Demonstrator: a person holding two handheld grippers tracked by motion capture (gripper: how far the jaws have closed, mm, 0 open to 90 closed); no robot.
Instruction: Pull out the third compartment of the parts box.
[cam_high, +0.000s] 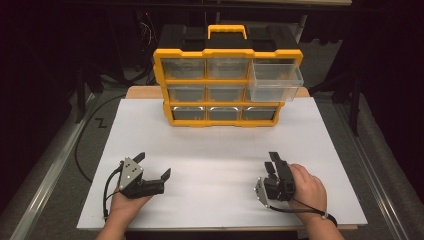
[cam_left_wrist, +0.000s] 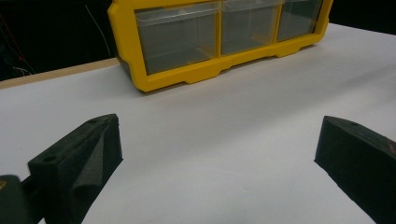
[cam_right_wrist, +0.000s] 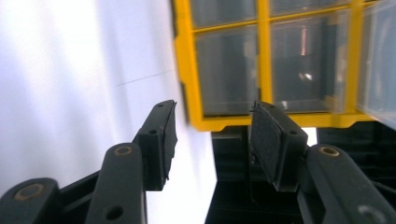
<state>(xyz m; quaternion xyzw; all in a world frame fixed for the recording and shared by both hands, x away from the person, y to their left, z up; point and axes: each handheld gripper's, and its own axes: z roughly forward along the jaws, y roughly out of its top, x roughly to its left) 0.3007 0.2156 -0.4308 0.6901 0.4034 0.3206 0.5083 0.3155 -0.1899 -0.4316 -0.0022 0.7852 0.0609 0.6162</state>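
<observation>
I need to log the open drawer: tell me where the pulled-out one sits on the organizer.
In the high view, the pulled-out clear drawer juts from the top-right corner of the yellow organizer, at the white board's far edge, well beyond the right gripper.

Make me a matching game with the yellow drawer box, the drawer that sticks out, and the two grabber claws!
Things:
1. organiser frame
2. top right drawer
3. left gripper
4. right gripper

States:
A. clear, pulled out forward
B. jaws spread wide, nothing between them
C. yellow, with a black top
D. turned on its side, jaws partly open, nothing between them

Pairs: 1-C, 2-A, 3-B, 4-D
</observation>
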